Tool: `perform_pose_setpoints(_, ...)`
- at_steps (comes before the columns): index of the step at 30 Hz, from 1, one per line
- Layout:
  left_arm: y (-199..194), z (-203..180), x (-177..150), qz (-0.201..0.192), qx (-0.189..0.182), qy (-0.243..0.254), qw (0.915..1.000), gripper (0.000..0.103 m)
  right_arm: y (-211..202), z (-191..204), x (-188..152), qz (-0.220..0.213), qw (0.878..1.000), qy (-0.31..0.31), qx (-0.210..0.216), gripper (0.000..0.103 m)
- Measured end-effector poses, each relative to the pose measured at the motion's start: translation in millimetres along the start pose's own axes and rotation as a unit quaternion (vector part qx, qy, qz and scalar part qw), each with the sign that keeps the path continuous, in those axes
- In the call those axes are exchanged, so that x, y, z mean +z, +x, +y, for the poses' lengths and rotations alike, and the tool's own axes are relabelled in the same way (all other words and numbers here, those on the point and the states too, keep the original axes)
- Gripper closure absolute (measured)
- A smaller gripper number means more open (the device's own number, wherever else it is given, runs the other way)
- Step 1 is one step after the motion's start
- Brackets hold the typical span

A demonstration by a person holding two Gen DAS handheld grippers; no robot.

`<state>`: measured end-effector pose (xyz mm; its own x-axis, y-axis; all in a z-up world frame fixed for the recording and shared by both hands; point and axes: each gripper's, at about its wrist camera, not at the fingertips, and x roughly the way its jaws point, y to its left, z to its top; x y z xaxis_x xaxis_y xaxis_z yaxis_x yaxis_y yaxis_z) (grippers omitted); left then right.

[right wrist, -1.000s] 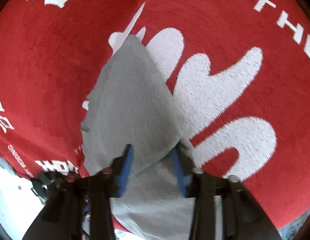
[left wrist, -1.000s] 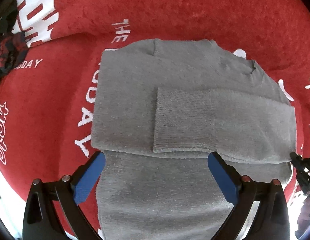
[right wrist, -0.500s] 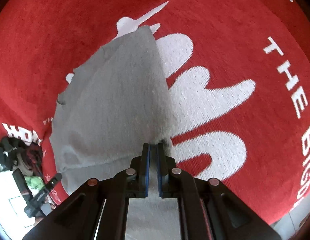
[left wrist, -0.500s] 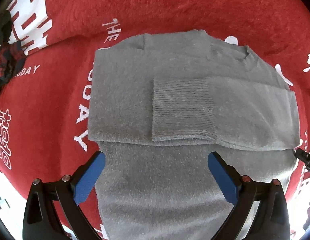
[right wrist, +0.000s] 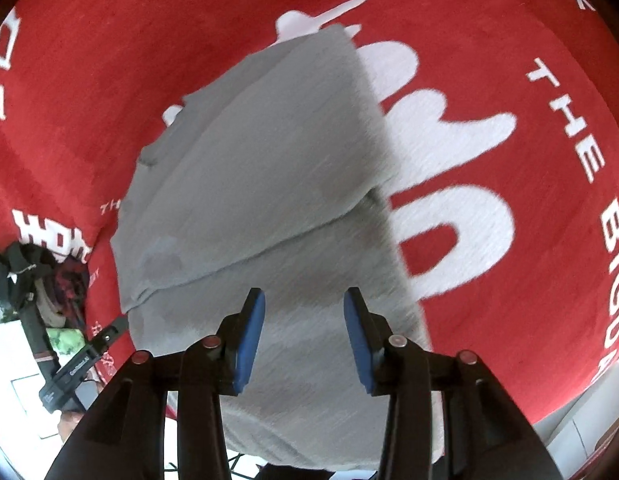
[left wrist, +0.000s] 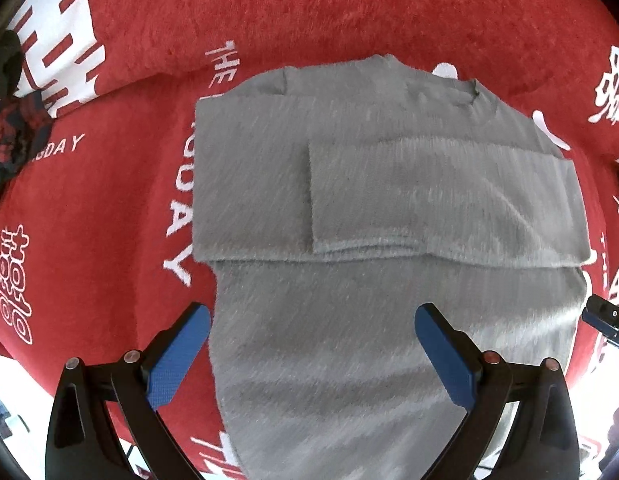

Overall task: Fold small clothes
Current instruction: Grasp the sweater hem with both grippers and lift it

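A grey knit sweater (left wrist: 349, 208) lies flat on a red cloth, with one sleeve (left wrist: 429, 208) folded across its chest. My left gripper (left wrist: 311, 354) is wide open and empty above the sweater's lower body. In the right wrist view the same sweater (right wrist: 261, 168) lies under my right gripper (right wrist: 304, 334), which is open and empty above the sweater's side part near the fold line. The tip of the right gripper shows at the right edge of the left wrist view (left wrist: 607, 320).
The red cloth (left wrist: 349, 20) with white lettering covers the whole surface. A pile of dark and red clothes (right wrist: 41, 276) lies past the cloth's left edge. White floor or table shows at the bottom left (right wrist: 21, 392).
My right gripper was shut on the sweater's edge half a second ago; it has let go, opened and pulled back. The left gripper stayed open, shifting only slightly.
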<state>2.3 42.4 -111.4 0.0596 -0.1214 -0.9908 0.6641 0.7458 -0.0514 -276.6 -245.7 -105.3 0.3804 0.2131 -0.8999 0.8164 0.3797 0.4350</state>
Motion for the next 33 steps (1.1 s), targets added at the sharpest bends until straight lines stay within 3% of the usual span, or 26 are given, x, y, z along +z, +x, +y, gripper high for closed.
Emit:
perform_pose_setpoints(3,-3.8,7.2,-7.2,0.005,-0.009,0.008,0.9999,0.001,2.1,11.5,-15.1,0.000,1.000,-0.006,0.005,0.042)
perform_pose_setpoints(14,11.7,40.2,-61.4,0.042,-0.027,0.045,0.9977,0.001,16.0,28.6,-78.5,0.017,0.999,-0.029,0.009,0.042)
perform_pose_setpoints(24,14.8,46.9,-152.3,0.061,-0.056,-0.016,0.9964,0.001,15.9,-33.2,-136.5,0.088,0.994,-0.068,0.000,0.042)
perform_pose_setpoints(33,53.8,45.0,-238.1,0.105,-0.076,-0.087,0.9878,0.001,38.7,-108.3,-188.8,0.141,0.987,-0.077,-0.006,0.042)
